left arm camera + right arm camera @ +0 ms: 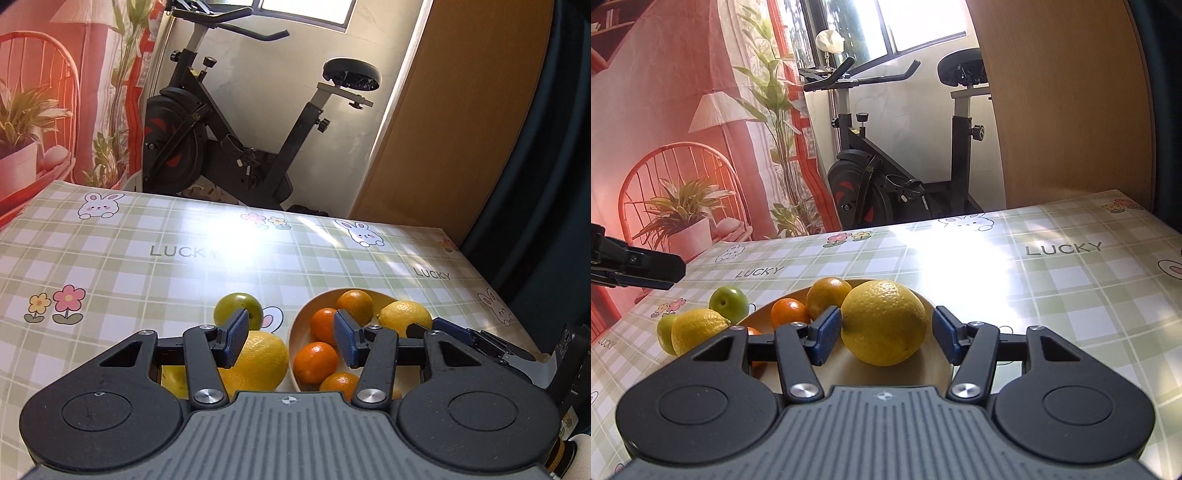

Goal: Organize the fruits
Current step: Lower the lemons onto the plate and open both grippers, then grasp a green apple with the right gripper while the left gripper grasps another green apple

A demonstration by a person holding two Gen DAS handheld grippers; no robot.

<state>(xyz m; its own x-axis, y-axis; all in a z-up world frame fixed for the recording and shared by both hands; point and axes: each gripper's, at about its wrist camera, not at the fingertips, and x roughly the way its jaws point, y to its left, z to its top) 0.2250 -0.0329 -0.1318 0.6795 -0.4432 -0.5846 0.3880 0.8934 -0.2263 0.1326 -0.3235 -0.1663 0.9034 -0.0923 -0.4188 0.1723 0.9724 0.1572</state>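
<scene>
In the bowl point(934, 310), a lemon point(884, 322) sits between the right fingers point(827, 332), apart, seemingly not touching; left fingers point(236, 338) apart, empty.

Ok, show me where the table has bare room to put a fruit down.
Free: the wide tablecloth beyond the fruit, out to the far edge by the exercise bike, and the stretch right of the bowl. Crowded: left of the bowl, where a green apple and a lemon lie close together, and the bowl itself.
</scene>
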